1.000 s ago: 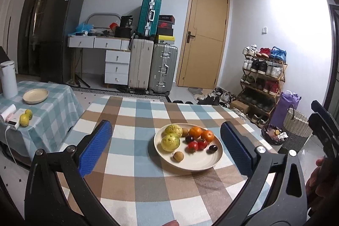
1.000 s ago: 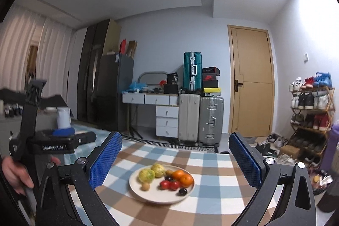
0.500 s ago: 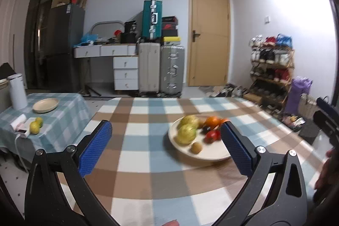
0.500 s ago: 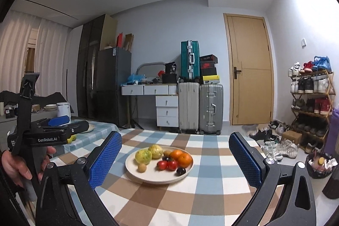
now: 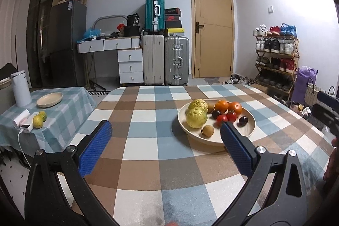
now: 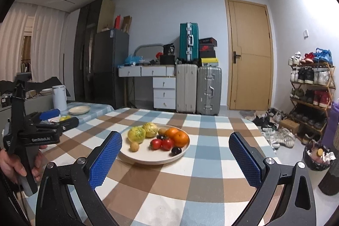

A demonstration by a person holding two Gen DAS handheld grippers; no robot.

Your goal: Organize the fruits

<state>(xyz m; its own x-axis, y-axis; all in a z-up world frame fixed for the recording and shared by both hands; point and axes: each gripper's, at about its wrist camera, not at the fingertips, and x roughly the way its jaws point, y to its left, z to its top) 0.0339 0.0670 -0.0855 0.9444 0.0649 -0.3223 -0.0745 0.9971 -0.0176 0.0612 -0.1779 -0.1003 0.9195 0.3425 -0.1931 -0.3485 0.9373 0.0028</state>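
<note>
A cream plate (image 5: 250, 120) (image 6: 148, 159) on the checked table holds two yellow-green fruits (image 5: 196, 118) (image 6: 136, 135), two oranges (image 5: 234, 108) (image 6: 180, 138), two tomatoes (image 5: 231, 116) (image 6: 156, 144), dark plums (image 5: 243, 120) (image 6: 176, 150) and small brown fruits (image 5: 207, 131) (image 6: 134, 146). My left gripper (image 5: 165, 137) is open and empty, short of the plate on its left. My right gripper (image 6: 175, 150) is open and empty, with the plate between its fingers further ahead.
A lower side table (image 5: 70, 107) at the left carries an empty cream plate (image 5: 49, 99), two yellow-green fruits (image 5: 38, 121), a white kettle (image 5: 20, 88) and a white device. Suitcases, a desk, a door and a shoe rack stand behind.
Both views have dropped lower toward the table. The left gripper has swung left, so the plate now sits by its right finger. The right gripper has moved closer to the plate.
</note>
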